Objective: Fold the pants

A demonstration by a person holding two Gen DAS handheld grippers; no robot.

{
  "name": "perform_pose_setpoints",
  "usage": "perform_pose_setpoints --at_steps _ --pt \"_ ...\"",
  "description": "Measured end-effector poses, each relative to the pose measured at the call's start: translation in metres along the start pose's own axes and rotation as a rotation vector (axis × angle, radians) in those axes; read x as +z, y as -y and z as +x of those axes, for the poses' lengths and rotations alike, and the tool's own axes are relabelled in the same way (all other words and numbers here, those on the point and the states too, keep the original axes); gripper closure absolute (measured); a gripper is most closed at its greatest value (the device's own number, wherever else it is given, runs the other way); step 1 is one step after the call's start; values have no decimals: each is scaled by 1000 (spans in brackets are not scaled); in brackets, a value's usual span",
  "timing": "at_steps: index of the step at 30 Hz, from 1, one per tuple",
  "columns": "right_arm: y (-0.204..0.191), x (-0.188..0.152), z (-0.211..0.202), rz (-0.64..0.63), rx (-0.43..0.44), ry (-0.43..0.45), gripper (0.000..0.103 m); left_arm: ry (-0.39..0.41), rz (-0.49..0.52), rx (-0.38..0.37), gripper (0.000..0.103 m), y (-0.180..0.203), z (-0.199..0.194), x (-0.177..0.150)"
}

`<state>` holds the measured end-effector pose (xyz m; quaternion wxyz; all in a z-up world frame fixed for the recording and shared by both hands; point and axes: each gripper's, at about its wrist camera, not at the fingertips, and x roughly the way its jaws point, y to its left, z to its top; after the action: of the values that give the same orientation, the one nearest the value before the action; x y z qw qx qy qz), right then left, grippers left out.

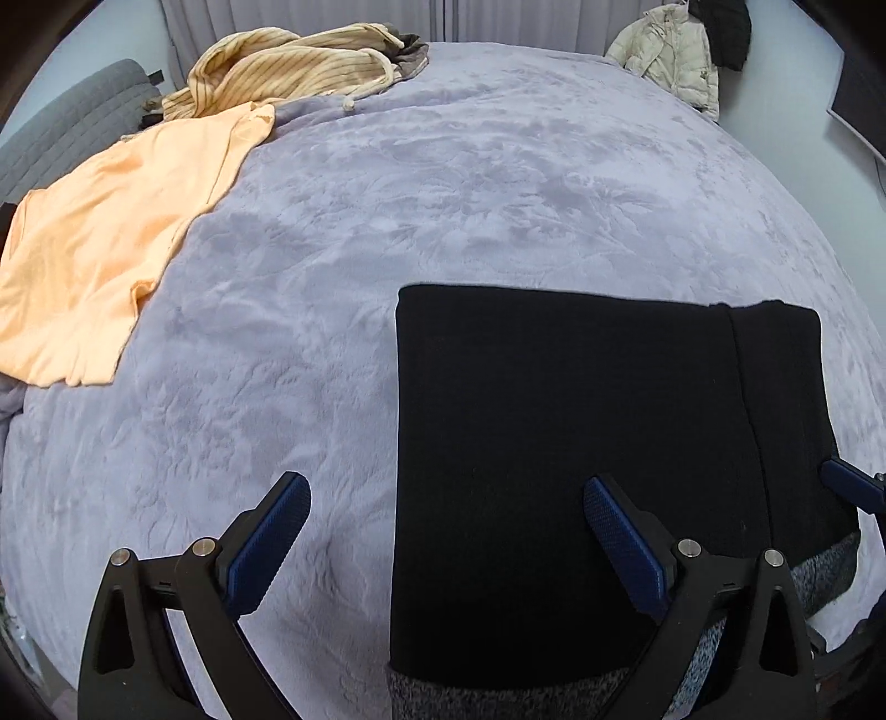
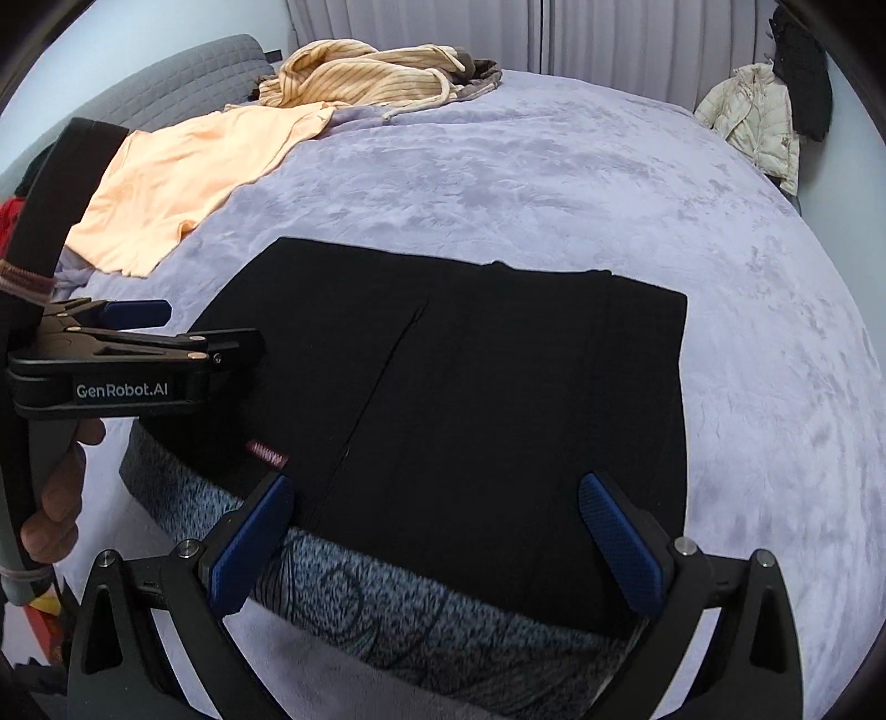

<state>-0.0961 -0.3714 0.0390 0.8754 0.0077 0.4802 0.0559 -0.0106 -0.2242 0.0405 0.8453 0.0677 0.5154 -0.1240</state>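
1. A bedroom in a home is shown: most of each frame is filled by a bed covered with a plush lavender blanket (image 1: 443, 183).
2. A grey quilted headboard (image 2: 183, 83) is seen at upper left.
3. Loose clothes (image 1: 288, 66) are piled at the top.
4. Jackets (image 2: 758, 116) are hung at upper right, beside pale curtains (image 2: 609, 39).

Both wrist views low over bed (image 1: 498, 166), facing headboard-side clothes, sharing pants (image 2: 470, 387).
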Motion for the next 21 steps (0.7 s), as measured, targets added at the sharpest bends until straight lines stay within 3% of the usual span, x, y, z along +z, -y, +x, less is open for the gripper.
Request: perform_pose_setpoints --at_steps 9,14,18,21 --pt "-15 -15 -20 -14 -77 27 0 33 0 4 3 2 -14 -22" --pt "-20 -23 -36 -15 -70 63 0 33 9 -16 3 3 -16 -32" --pt "-11 -27 -22 18 -32 30 1 -2 -35 -60 3 -3 -5 -33" --pt "-11 -28 -13 3 -24 25 0 3 -27 -43 0 -2 -2 -35"
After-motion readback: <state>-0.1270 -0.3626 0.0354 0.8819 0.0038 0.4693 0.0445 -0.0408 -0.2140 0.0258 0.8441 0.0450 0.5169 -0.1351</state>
